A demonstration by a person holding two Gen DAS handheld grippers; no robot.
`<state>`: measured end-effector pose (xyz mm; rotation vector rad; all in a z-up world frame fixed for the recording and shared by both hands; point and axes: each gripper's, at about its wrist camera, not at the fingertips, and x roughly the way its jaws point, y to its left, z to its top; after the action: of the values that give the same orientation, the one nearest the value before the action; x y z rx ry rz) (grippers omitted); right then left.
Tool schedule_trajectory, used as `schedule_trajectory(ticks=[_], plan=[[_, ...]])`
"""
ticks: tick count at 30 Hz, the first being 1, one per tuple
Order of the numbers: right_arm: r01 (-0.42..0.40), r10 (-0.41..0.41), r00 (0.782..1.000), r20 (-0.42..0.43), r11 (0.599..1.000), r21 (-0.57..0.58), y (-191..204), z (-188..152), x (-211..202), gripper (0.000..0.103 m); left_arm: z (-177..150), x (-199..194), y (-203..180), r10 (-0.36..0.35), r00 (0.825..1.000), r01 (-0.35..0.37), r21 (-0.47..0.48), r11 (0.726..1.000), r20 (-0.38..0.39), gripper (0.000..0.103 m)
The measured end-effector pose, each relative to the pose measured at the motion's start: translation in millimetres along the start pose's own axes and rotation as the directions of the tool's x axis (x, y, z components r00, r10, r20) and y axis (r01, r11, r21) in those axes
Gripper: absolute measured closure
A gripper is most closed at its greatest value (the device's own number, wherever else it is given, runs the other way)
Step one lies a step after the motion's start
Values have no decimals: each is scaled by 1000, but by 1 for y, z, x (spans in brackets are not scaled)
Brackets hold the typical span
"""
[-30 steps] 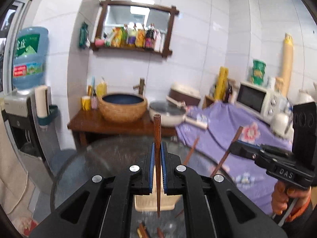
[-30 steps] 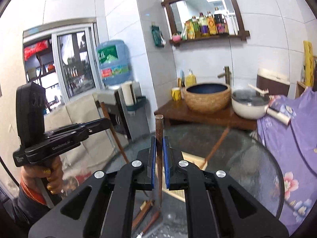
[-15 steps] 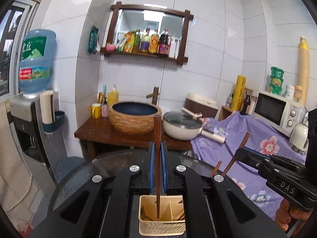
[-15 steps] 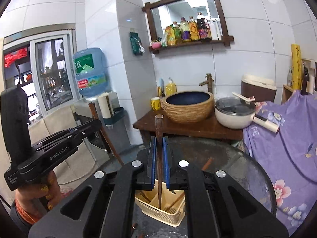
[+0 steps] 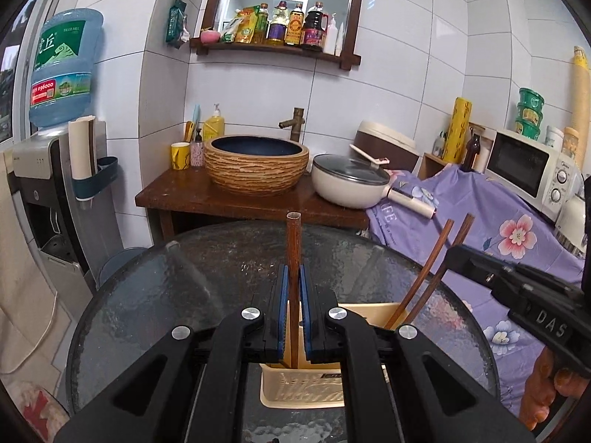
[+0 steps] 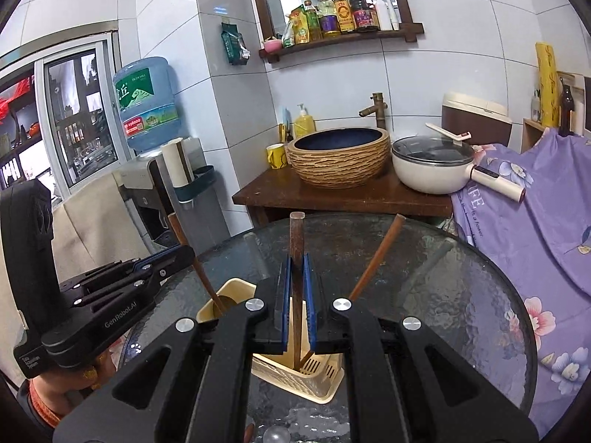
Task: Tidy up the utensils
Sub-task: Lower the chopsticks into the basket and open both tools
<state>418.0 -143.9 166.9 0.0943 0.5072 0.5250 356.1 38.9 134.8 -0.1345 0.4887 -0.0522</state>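
A cream plastic utensil holder (image 5: 303, 387) stands on the round glass table (image 5: 184, 288); it also shows in the right wrist view (image 6: 306, 376). My left gripper (image 5: 294, 284) is shut on a brown wooden chopstick (image 5: 294, 243), held upright with its lower end inside the holder. My right gripper (image 6: 296, 277) is shut on another brown chopstick (image 6: 296, 236), its tip down in the holder. Another chopstick (image 6: 376, 258) leans in the holder. The right gripper shows in the left wrist view (image 5: 461, 254).
Behind the table stands a wooden counter (image 5: 221, 199) with a woven basin (image 5: 256, 164) and a white pot (image 5: 349, 184). A purple flowered cloth (image 5: 498, 221) lies at the right, a water dispenser (image 5: 55, 140) at the left. Loose utensils lie near the table's front edge (image 6: 251, 433).
Both grippers have come down over the holder with their chopsticks. The chopstick tips now sit inside the holder; a second ago they hung above the table.
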Motion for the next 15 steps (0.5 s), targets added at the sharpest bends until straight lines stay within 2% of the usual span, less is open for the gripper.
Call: schedule_trajectory(ticks=[7, 9, 10, 11, 13, 15], plan=[[26, -26, 1000, 11, 1000, 9, -3, -5, -3, 95, -10, 4, 1, -10, 1000, 10, -1, 1000, -15, 96], [46, -46, 999, 16, 999, -8, -1, -5, -4, 95, -11, 2, 1, -12, 1000, 12, 7, 1000, -14, 93], [58, -58, 998, 22, 998, -20, 0, -7, -5, 94, -12, -1, 1, -16, 1000, 16, 9, 1000, -10, 85], [76, -75, 997, 30, 996, -39, 1, -10, -7, 94, -14, -4, 1, -19, 1000, 19, 7, 1000, -4, 70], [88, -86, 995, 44, 995, -56, 4, -14, -11, 94, -18, -12, 4, -20, 1000, 20, -9, 1000, 22, 50], [101, -98, 994, 53, 992, -72, 6, -19, -14, 87, -24, -22, 6, -19, 999, 20, -16, 1000, 46, 41]])
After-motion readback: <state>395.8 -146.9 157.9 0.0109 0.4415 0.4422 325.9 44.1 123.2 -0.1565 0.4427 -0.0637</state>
